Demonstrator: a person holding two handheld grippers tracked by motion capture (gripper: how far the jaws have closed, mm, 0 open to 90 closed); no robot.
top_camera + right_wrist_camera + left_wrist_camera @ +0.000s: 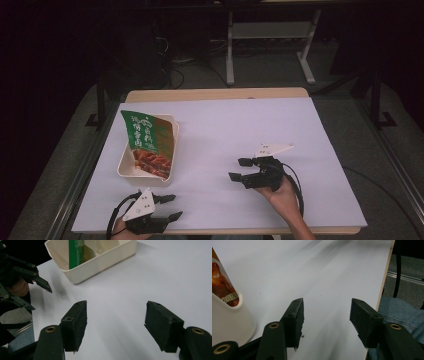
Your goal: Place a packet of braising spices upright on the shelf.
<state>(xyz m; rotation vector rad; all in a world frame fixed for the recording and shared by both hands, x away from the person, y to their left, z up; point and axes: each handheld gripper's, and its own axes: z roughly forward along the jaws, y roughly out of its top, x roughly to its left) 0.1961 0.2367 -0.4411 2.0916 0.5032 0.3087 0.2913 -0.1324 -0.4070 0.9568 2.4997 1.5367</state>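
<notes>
A cream rectangular plastic tub [127, 170] sits on the left part of the white-covered bench [240, 130], and a green foil food packet with a picture of glazed meat [147, 142] leans inside it, its top edge sticking up past the rim. The left gripper [172, 206] rests near the bench's front edge, just in front of the tub, its 2 black jaws spread wide with nothing between them. The right gripper [239, 169] hovers low over bare bench right of the tub, well apart from it, jaws likewise spread and empty, pointing toward the tub.
</notes>
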